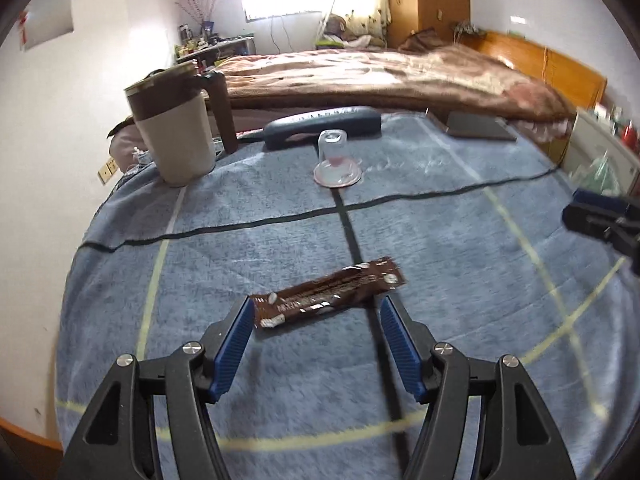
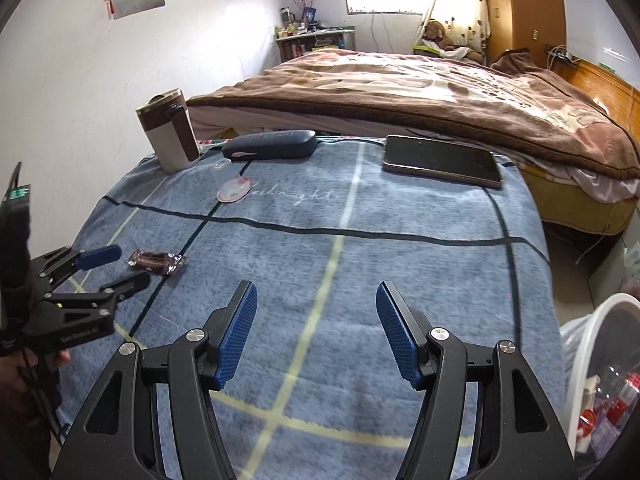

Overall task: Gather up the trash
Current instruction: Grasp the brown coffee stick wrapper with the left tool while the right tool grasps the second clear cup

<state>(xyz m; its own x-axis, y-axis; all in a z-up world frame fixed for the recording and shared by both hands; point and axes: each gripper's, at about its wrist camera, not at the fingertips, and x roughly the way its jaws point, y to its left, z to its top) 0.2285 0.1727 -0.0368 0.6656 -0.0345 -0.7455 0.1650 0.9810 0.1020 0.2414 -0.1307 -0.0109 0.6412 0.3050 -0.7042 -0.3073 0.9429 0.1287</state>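
Note:
A brown snack wrapper (image 1: pixel 332 292) lies flat on the blue checked cloth (image 1: pixel 440 240). My left gripper (image 1: pixel 317 308) is open, its blue pads either side of the wrapper's near edge without pressing on it. The right wrist view shows the same left gripper (image 2: pixel 124 266) just left of the wrapper (image 2: pixel 158 262). An upturned clear plastic cup on a pink peeled lid (image 1: pixel 336 160) sits farther back, and shows again as the cup (image 2: pixel 234 190). My right gripper (image 2: pixel 316 292) hangs open over bare cloth with nothing between its fingers.
A brown and cream mug (image 1: pixel 176 128) stands back left, beside a dark glasses case (image 1: pixel 324 128). A tablet (image 2: pixel 440 160) lies back right. A white bin (image 2: pixel 592 320) holding bottles stands off the table's right edge. A bed (image 2: pixel 400 88) lies behind.

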